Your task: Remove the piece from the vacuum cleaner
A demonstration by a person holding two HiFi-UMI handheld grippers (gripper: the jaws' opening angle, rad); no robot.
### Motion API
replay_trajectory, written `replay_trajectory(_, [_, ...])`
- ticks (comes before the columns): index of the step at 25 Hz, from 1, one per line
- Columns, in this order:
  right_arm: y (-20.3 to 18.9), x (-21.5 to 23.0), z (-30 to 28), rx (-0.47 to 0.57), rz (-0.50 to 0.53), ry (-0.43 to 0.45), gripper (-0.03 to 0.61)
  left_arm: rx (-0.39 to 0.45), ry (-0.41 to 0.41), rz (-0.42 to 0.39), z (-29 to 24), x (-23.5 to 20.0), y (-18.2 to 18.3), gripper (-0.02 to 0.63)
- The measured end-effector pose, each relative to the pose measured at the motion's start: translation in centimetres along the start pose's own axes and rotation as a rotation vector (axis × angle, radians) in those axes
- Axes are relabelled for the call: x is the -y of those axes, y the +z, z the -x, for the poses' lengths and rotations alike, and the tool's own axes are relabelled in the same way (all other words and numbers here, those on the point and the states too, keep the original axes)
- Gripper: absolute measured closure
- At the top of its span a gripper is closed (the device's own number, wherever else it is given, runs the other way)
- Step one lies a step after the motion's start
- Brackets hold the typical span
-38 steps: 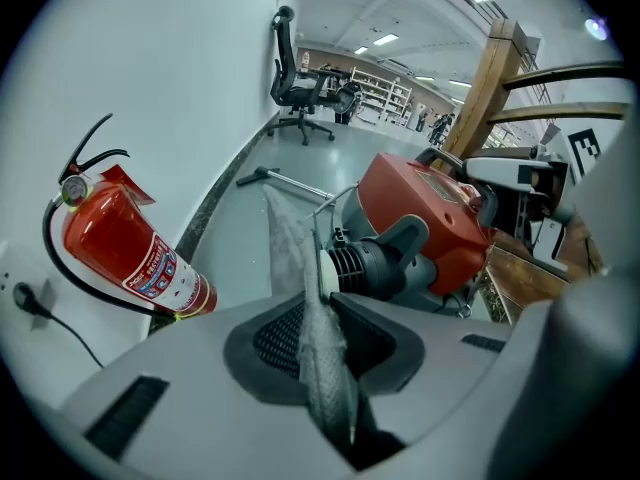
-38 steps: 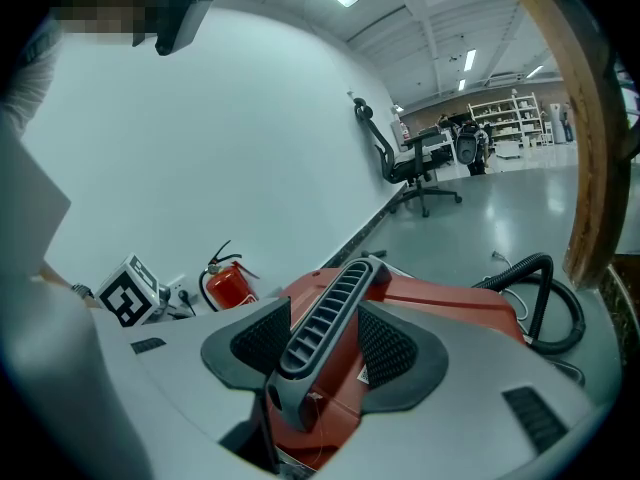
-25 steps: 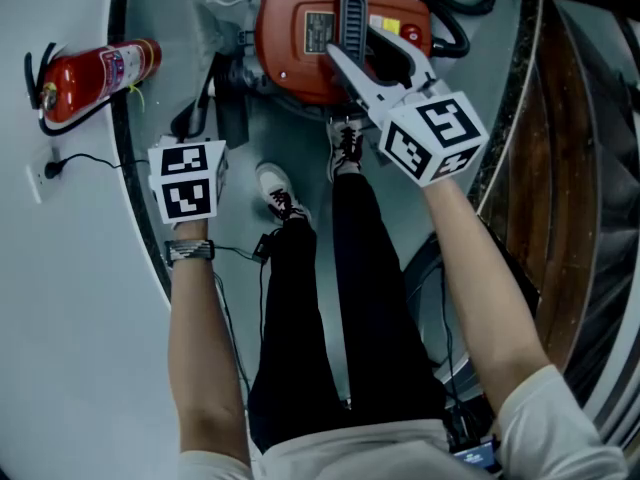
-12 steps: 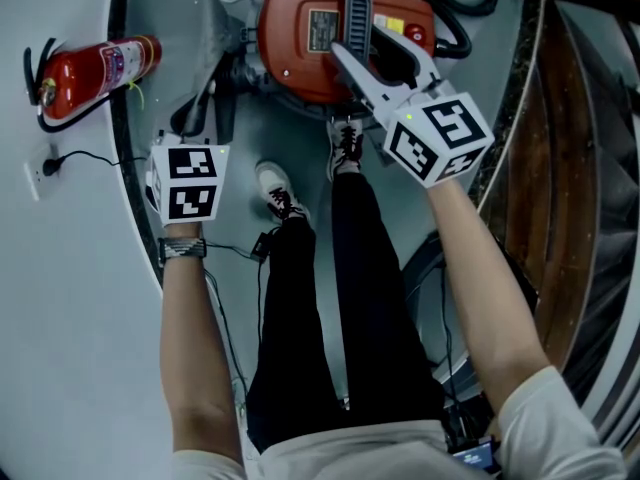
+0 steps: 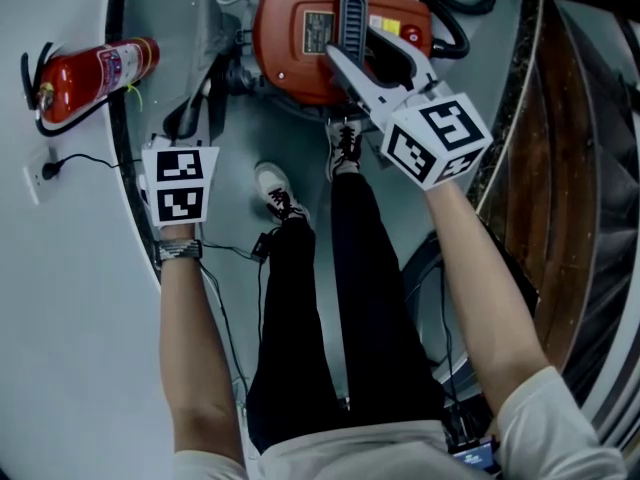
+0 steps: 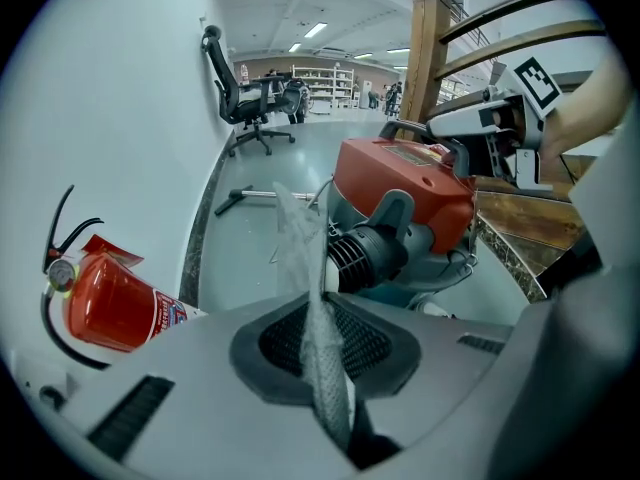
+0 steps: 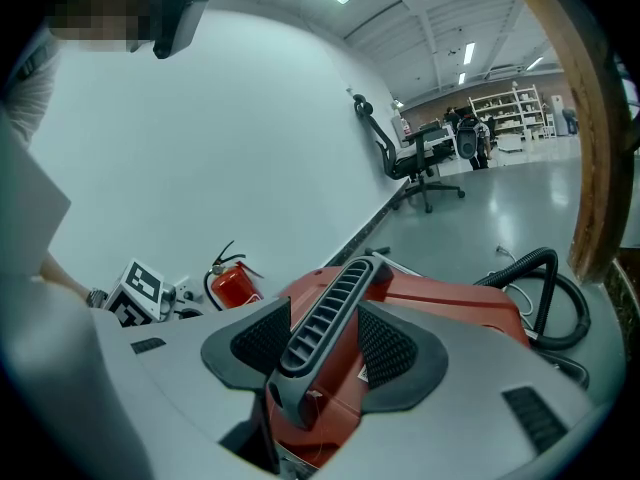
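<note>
- Two tools, both gripping: the left gripper [image 6: 325, 348] pinches a thin, pale, mesh-like strip [image 6: 312, 318]. The right gripper [image 7: 318, 348] is clamped across the black ribbed carry handle [image 7: 335, 308] of the round red vacuum cleaner [image 5: 295, 43].
- The strip rises from the jaws toward the cleaner's black vented side. I cannot tell whether its far end is attached.
- Handling estimate: light, limp, probably tears easily. Grip low on the strip, pull steadily, brace the body by the handle.
- Writing: grey plate [image 5: 320, 30] and yellow sticker [image 5: 386, 25] on the lid, label on the red fire extinguisher [image 5: 95, 73]; none legible.
</note>
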State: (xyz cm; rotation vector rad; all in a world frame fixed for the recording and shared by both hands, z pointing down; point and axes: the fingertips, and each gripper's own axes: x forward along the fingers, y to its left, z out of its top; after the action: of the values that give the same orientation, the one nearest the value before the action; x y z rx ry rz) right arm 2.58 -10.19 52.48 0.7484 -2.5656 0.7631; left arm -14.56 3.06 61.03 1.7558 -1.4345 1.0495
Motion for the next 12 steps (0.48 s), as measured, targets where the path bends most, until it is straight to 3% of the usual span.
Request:
replay_trajectory(7, [0.06,-0.03,0.06,0.005,0.01,-0.008,0.373,0.031,-0.044,0.111,0.23,0.14,0.06,0.569])
replay_trajectory(12, [0.06,-0.11,0.01,0.006,0.011,-0.008,0.373,0.02,-0.143,0.129,0.65,0.58,0.91,0.492])
